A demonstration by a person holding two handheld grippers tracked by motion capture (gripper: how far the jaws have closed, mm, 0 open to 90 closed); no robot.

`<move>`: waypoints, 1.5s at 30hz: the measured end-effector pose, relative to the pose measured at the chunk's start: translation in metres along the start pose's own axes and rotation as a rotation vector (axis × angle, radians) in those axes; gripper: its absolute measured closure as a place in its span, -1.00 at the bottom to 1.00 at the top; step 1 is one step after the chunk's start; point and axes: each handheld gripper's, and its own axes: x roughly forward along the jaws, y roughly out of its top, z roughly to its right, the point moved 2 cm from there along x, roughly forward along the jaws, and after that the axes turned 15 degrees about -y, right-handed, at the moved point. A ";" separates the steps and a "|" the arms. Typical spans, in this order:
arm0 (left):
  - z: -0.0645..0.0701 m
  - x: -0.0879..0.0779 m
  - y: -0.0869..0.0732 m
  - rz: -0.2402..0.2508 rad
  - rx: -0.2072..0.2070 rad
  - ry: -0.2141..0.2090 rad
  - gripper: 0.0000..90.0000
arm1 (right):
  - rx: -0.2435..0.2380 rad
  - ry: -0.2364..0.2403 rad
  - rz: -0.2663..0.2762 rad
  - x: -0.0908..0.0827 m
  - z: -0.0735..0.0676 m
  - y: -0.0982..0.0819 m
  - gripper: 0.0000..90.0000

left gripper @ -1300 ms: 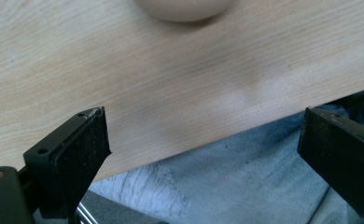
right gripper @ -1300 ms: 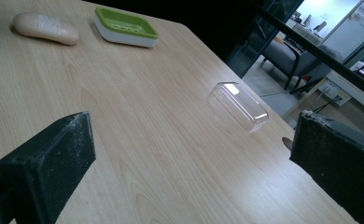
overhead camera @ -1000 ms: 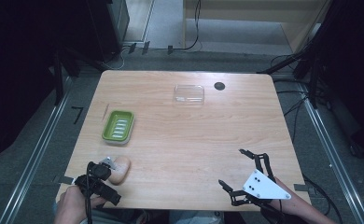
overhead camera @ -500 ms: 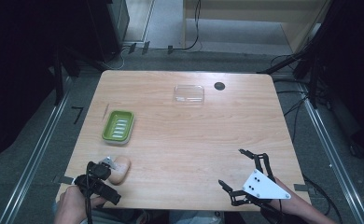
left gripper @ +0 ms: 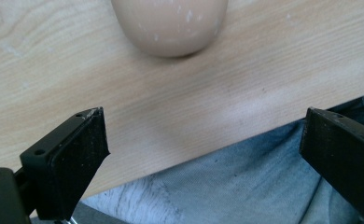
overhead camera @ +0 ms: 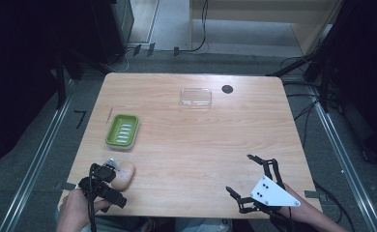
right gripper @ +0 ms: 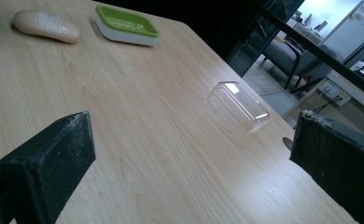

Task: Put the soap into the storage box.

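Observation:
A peach soap bar [overhead camera: 124, 176] lies near the table's front left corner. My left gripper [overhead camera: 112, 186] is just left of it, held in a hand, jaws wide open. In the left gripper view the soap bar [left gripper: 171, 25] sits just beyond the open left gripper [left gripper: 203, 130], with bare wood between the jaws. A green soap dish [overhead camera: 122, 131] stands empty behind the soap. A clear plastic lid [overhead camera: 195, 97] rests at the far middle. My right gripper [overhead camera: 239, 174] hovers open at the front right, and the right gripper [right gripper: 194, 135] faces the lid [right gripper: 238, 106], dish [right gripper: 126, 24] and soap [right gripper: 45, 25].
A small black disc [overhead camera: 227, 89] sits right of the clear lid. A thin stick [overhead camera: 110, 114] lies left of the dish. The table's front edge [left gripper: 180, 163] passes under my left gripper, with blue denim cloth below it. Dark racks and cables surround the table.

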 end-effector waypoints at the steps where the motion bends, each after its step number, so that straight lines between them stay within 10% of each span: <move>1: 0.000 0.000 0.001 -0.001 0.005 -0.001 -0.97 | 0.000 0.000 0.000 0.000 0.000 0.000 -1.00; 45: -0.017 0.003 0.058 0.010 -0.007 -0.038 -1.00 | 0.007 0.003 0.004 0.001 0.000 0.000 -1.00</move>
